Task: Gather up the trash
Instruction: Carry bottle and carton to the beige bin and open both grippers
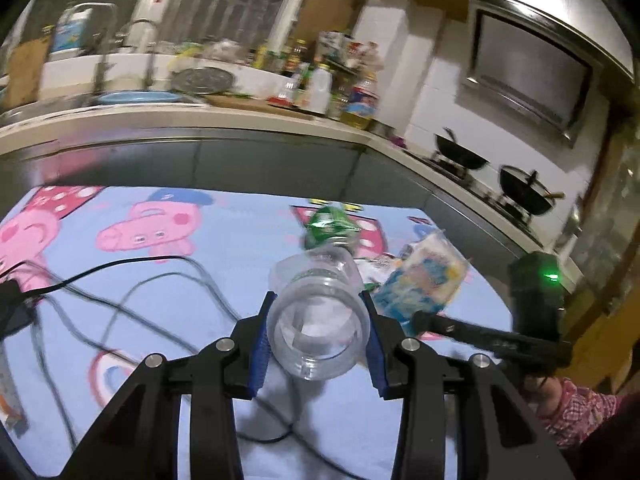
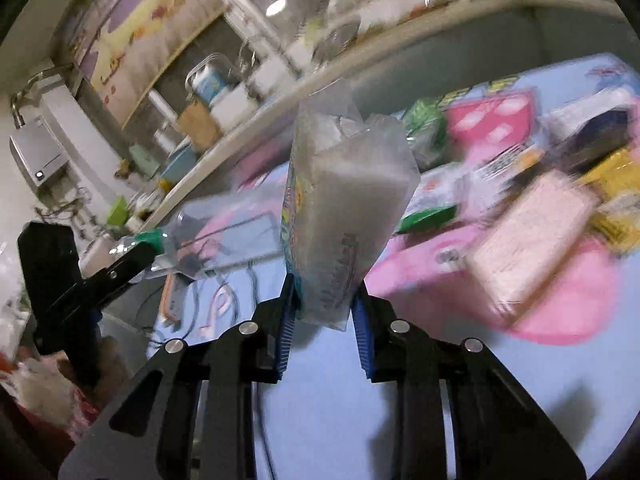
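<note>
Above the cartoon-print cloth (image 1: 224, 240): bottle and packet both lifted, one per claw.

Left gripper (image 1: 316, 340) angled down over the cloth, clenched on a clear bottle (image 1: 320, 320), blue pads pressed to its sides, base toward the camera, green-capped neck pointing away. Right gripper (image 2: 324, 316) tilted, clamped on the lower end of a packet (image 2: 344, 208) standing up between its pads; seen from the left wrist as a blue, white and yellow pack (image 1: 424, 284) just right of the bottle. Dark print on the packet's side, too blurred to read. Green wrapper (image 1: 332, 224) lying on the cloth beyond the bottle. Black cables (image 1: 120, 300) trailing over the cloth at left. More wrappers (image 2: 532, 240) scattered right of the packet, well blurred.
</note>
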Available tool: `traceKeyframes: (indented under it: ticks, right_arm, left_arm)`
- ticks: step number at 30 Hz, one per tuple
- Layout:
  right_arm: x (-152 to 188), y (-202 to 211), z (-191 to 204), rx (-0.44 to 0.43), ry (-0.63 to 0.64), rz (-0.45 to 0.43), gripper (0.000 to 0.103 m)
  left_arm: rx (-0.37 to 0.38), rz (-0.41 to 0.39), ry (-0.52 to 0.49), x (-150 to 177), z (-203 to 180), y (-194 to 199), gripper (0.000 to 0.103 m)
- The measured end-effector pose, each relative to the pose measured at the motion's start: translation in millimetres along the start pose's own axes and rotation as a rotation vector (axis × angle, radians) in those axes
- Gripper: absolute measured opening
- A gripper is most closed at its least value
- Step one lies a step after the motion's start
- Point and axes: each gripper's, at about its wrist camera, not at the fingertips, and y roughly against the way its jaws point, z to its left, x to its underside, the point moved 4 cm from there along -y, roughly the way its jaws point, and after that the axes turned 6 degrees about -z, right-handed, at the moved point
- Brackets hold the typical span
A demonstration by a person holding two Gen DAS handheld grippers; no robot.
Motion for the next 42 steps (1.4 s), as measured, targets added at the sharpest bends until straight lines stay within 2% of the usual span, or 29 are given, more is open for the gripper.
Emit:
traceKeyframes:
  ticks: [2, 7, 13, 16, 18, 22, 26, 31, 36, 42]
  right_arm:
    - [-4, 31, -18, 0.047, -0.016, -0.057, 0.026]
    - [8, 108, -85, 0.192, -0.175, -0.175, 0.026]
    - [39, 170, -157, 0.264, -0.371, -0.249, 0.026]
    - [49, 187, -179, 0.280, -0.425, -0.262, 0.026]
    - [53, 188, -187, 0.269, -0.441, -0.262, 0.026]
    - [48, 177, -190, 0.240, -0.434, -0.256, 0.026]
    - [41, 172, -189, 0.232, -0.413, -0.269, 0.026]
    - [29, 175, -199, 0.265, -0.383, -0.281, 0.026]
    - [16, 201, -225, 0.320, -0.375, -0.322, 0.026]
    - [2, 254, -292, 0.422, -0.472, -0.420, 0.026]
  left_arm:
    - [0.043, 0.017, -0.029, -1, -20, -11, 0.041]
    - [0.165, 0.070, -0.099, 2, -85, -42, 0.041]
    - [0.299, 0.129, -0.233, 7, -176, -79, 0.041]
    - [0.302, 0.122, -0.282, 11, -201, -93, 0.041]
    - [0.308, 0.129, -0.277, 10, -208, -102, 0.041]
    - [0.301, 0.163, -0.254, 5, -214, -118, 0.040]
    - [0.311, 0.145, -0.280, -5, -228, -120, 0.040]
    - [0.328, 0.144, -0.315, -17, -259, -143, 0.040]
    - [0.347, 0.179, -0.304, -21, -300, -185, 0.040]
    - [0.382, 0.231, -0.286, -22, -363, -249, 0.040]
